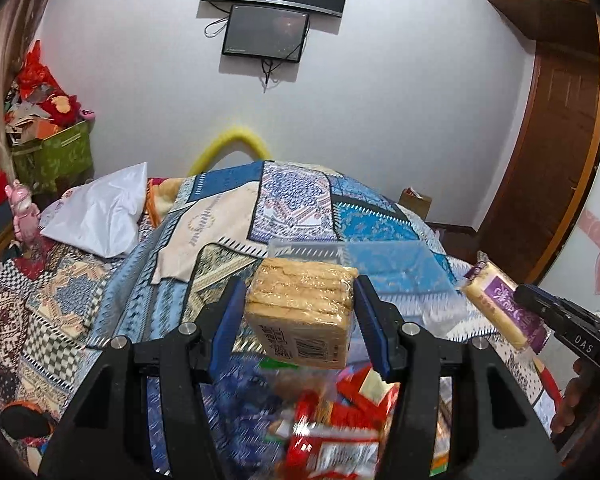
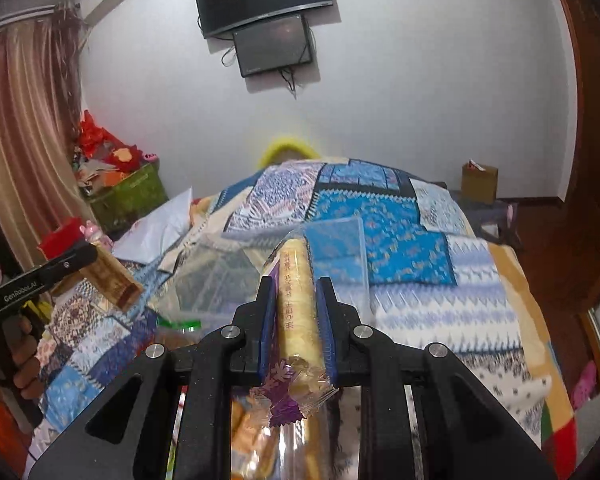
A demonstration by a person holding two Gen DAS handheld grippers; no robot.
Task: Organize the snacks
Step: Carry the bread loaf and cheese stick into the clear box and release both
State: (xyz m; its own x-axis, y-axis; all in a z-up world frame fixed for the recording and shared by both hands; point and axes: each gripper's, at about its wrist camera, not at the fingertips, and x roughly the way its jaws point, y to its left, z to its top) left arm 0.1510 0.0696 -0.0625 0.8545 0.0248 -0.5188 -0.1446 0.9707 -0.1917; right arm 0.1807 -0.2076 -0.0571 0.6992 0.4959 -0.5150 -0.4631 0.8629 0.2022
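Observation:
My left gripper (image 1: 298, 300) is shut on a square pack of tan wafer biscuits (image 1: 300, 312) in clear wrap and holds it above the bed. My right gripper (image 2: 294, 300) is shut on a long yellow snack bar in a purple wrapper (image 2: 298, 300); the bar also shows in the left wrist view (image 1: 500, 308), off to the right. A clear plastic box (image 1: 360, 256) lies on the quilt just beyond both grippers, also in the right wrist view (image 2: 332, 248). A blurred heap of red and white snack packs (image 1: 332, 420) lies under the left gripper.
A patchwork blue quilt (image 2: 400, 220) covers the bed. A white pillow (image 1: 100, 212) lies at the left. A green bin of clutter (image 1: 52, 156) stands by the curtain. Two dark screens (image 1: 268, 32) hang on the wall. A wooden door (image 1: 560, 140) is at right.

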